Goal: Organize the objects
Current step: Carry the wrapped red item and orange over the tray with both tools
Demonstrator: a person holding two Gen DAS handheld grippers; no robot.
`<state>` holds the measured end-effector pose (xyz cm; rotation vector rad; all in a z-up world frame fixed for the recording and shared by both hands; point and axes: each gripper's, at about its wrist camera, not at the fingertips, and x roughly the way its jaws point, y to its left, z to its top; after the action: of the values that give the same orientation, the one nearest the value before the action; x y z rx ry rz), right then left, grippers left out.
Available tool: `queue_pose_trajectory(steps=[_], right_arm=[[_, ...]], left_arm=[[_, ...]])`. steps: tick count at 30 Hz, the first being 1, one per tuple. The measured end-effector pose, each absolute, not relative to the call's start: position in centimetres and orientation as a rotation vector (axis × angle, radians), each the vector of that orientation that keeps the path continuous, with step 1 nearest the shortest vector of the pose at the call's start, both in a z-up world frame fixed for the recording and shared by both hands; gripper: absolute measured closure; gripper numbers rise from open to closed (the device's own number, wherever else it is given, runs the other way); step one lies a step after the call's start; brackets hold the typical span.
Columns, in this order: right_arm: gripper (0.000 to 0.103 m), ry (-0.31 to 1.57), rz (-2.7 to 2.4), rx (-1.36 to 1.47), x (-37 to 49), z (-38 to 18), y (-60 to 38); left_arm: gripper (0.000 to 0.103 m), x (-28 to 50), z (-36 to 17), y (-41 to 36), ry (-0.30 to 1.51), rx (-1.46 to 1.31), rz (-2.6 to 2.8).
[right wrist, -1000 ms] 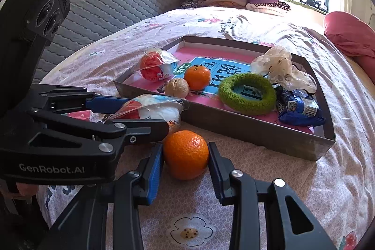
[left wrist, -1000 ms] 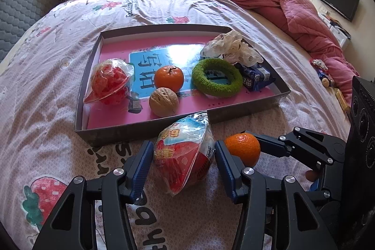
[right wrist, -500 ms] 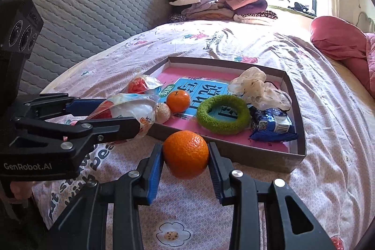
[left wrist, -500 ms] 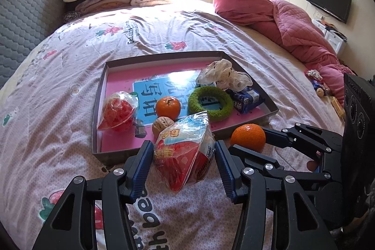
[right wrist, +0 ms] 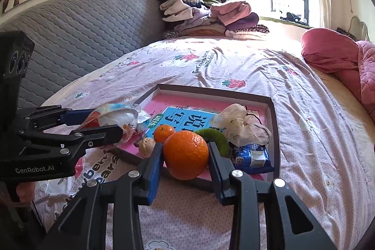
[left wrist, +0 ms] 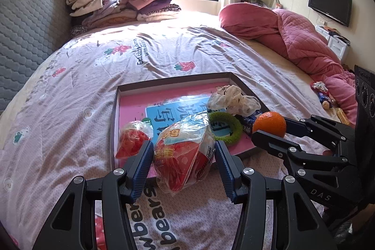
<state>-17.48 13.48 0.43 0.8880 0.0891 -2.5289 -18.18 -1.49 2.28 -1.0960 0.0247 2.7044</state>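
Observation:
My left gripper (left wrist: 182, 163) is shut on a clear snack bag (left wrist: 185, 154) with red contents, lifted above the bedspread in front of the tray. My right gripper (right wrist: 185, 161) is shut on an orange (right wrist: 185, 154), also lifted; the orange (left wrist: 269, 124) shows at the right in the left wrist view. The shallow brown tray (left wrist: 114, 114) with a pink floor lies on the bed beyond both. In it are a second red snack bag (left wrist: 132, 141), a green ring (left wrist: 226, 127), a small orange (right wrist: 163, 132), a walnut (right wrist: 147, 147), a crumpled white cloth (right wrist: 239, 124) and a blue packet (right wrist: 252, 156).
The tray rests on a pink strawberry-print bedspread (left wrist: 164, 55). A pile of folded clothes (left wrist: 117, 4) lies at the far end by the window. A red quilt (left wrist: 293, 39) is heaped at the right, a grey padded headboard (right wrist: 82, 34) stands at the left.
Both grippers have risen with the snack bag and the orange held in them. The views have tilted up, so the tray sits lower in frame and more of the room shows.

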Motion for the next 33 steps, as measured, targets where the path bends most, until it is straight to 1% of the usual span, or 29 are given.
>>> queue_pose_trajectory(steps=[10, 20, 27, 33], right_arm=[[0.066, 0.085, -2.558, 0.808, -19.3, 1.9, 13.2], [0.065, 0.073, -2.579, 0.818, -21.3, 1.5, 14.0], [0.065, 0.085, -2.583, 0.819, -22.3, 1.2, 14.0], [0.065, 0.101, -2.569, 0.85, -22.7, 0.1, 13.5]], left_arm=[[0.048, -20.6, 2.4, -3.3, 0.017, -1.101, 2.75], [0.048, -24.0, 2.7, -4.6, -0.003, -1.094, 2.782], [0.048, -25.3, 1.5, -5.7, -0.028, -1.146, 2.791], [0.048, -25.7, 0.4, -5.1, -0.022, -1.155, 2.78]])
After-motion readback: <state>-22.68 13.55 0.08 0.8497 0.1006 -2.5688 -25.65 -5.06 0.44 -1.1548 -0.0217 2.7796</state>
